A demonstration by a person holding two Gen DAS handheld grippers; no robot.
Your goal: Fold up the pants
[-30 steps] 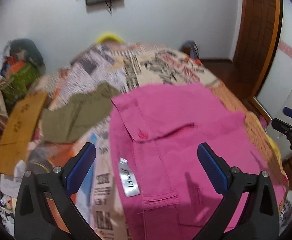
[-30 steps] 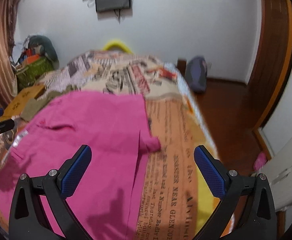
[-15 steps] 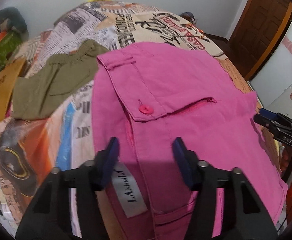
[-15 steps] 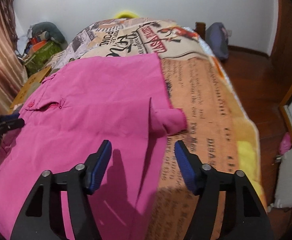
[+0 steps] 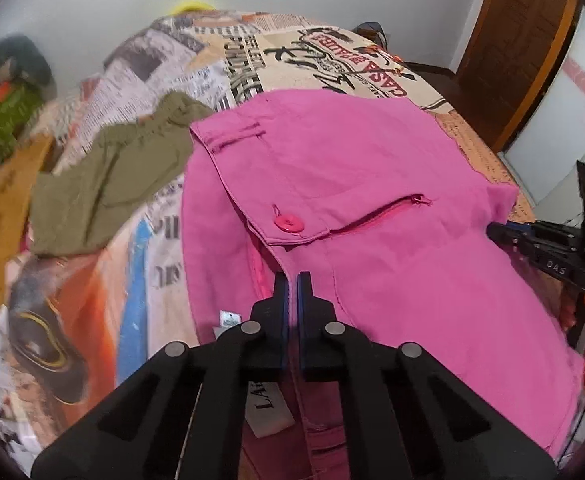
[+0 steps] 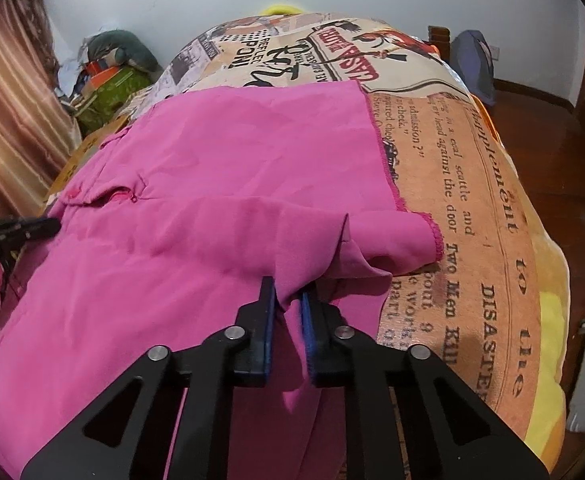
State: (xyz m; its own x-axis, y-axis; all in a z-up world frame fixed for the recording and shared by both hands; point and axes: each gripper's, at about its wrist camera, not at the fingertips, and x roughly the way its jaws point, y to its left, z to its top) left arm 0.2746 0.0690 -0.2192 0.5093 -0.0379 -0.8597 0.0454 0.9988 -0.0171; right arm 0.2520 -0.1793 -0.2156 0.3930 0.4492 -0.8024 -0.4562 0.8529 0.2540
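From the left wrist view, a bed (image 5: 312,52) covered with a newspaper-print bedspread is being shown, with an olive-green garment (image 5: 108,184) lying crumpled to the left of the pink pants (image 5: 372,200) and touching their edge. An orange-brown cloth (image 5: 0,216) is lying further left, and a wooden door (image 5: 520,40) is standing at the far right. The pants are lying spread across the bed, waistband end nearest the camera, with a pink button (image 5: 288,224) on a pocket flap and a zipper line beside it. The left gripper (image 5: 292,284) is being held nearly closed, a thin fold of pink cloth being pinched between its blue pads. A white label (image 5: 268,404) is showing below the fingers, partly hidden; only "LAB" is readable. The right gripper (image 5: 496,232) is reaching in from the right edge, marked "DAS".

From the right wrist view, the pants (image 6: 212,200) are being seen covering the left half of the bed (image 6: 472,200), the hem end folded over near the fingers. The right gripper (image 6: 288,300) is being held nearly shut, a ridge of pink fabric being gripped between the pads. Printed words such as "DISASTER" and "the door" are readable on the bedspread. A striped curtain (image 6: 8,120) is hanging at the left, with a pile of clutter (image 6: 108,76) beside it. The left gripper (image 6: 32,228) is entering at the left edge.
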